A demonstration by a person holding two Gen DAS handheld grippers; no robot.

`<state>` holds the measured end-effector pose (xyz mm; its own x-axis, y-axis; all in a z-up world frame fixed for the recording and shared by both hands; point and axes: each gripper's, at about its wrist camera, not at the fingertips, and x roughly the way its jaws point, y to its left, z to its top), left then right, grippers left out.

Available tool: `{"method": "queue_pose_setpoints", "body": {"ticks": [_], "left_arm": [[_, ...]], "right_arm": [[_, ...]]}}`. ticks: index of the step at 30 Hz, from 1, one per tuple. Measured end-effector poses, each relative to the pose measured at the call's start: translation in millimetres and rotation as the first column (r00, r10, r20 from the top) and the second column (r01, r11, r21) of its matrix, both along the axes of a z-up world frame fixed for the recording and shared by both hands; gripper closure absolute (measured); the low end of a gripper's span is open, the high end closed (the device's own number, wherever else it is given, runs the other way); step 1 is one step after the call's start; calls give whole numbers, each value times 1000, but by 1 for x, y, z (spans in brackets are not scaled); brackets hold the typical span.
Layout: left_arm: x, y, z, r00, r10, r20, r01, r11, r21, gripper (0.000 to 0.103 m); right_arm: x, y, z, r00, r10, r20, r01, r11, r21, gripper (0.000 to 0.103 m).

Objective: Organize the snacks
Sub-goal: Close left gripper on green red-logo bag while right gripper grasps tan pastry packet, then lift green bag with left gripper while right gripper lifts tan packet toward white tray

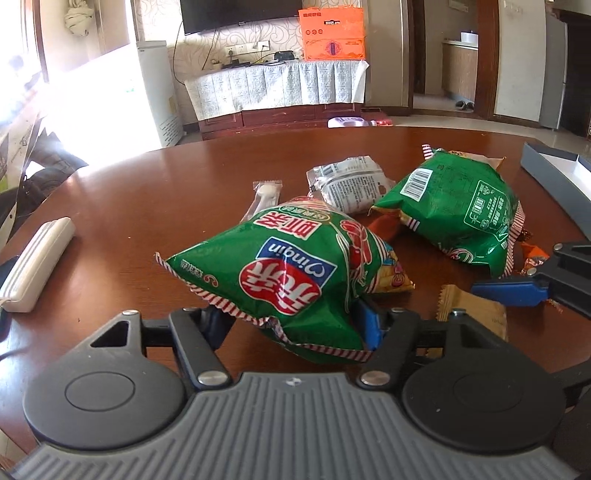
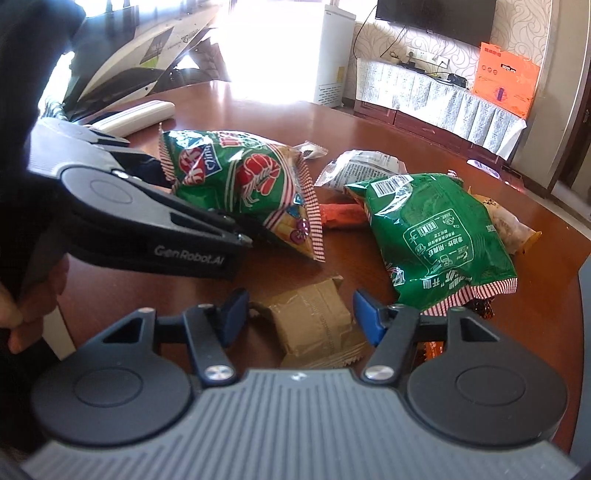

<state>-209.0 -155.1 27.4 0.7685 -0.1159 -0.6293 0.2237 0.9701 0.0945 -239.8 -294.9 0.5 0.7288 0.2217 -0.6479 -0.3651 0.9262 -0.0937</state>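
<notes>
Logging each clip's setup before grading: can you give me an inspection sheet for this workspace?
Surface: glossy brown wooden table, with strong window glare at its far left.
Job's things: near green bag, far green bag, silver packet, brown packet, orange wrappers.
Clutter: white ribbed case at left; grey box at the right edge.
Grippers: left tool is shut on the near green bag's end. The right tool is open, with the brown packet between its jaws and a gap on each side.
Cables: nothing seen on the table; wires hang below the TV.
Surroundings: cloth-covered cabinet, orange box, white freezer.
</notes>
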Motion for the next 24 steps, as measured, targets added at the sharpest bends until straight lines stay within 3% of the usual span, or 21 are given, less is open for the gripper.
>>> {"method": "queue_pose_setpoints", "body": {"ticks": [4,24], "left_arm": [[-3,-2,2,1000,7,23,-7,1000,20,36],[1,4,-2,998,57,17,-58,997,59,37]], "right_arm": [[-2,4,2,1000,5,6,-5,1000,-8,45],[-2,-1,2,1000,-29,1,29,999,13,46]]}}
